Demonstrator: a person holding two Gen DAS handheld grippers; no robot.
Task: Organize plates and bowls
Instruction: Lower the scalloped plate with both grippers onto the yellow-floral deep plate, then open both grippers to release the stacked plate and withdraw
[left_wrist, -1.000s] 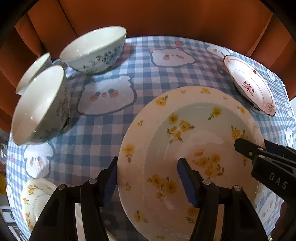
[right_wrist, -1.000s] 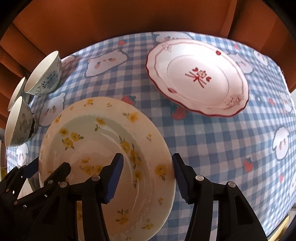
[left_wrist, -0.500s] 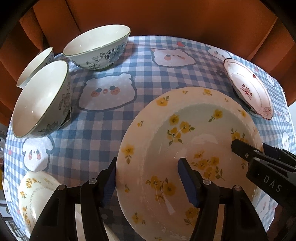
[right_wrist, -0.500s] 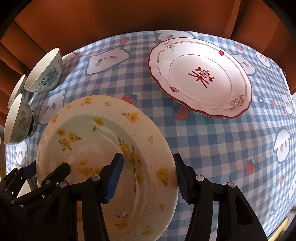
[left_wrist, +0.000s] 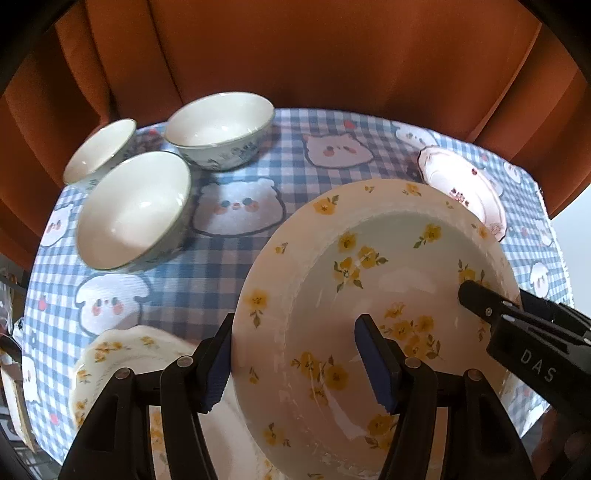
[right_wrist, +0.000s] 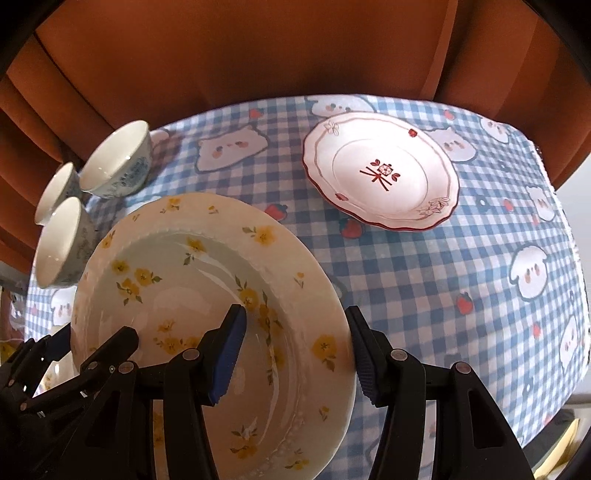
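The likeliest mishap was the yellow-flowered plate slipping or tipping, since each claw pinched only a bit of rim on glossy glaze; a drop could have chipped it against the smaller flowered plate lying below on the checked tablecloth. The left gripper clamped the plate's left rim, one finger inside, one outside; the right gripper gripped the opposite rim likewise. Both reached forward at a low angle, carrying the plate tilted above the table, near the three bowls and the red-trimmed plate.

Home dining table — gingham tablecloth.
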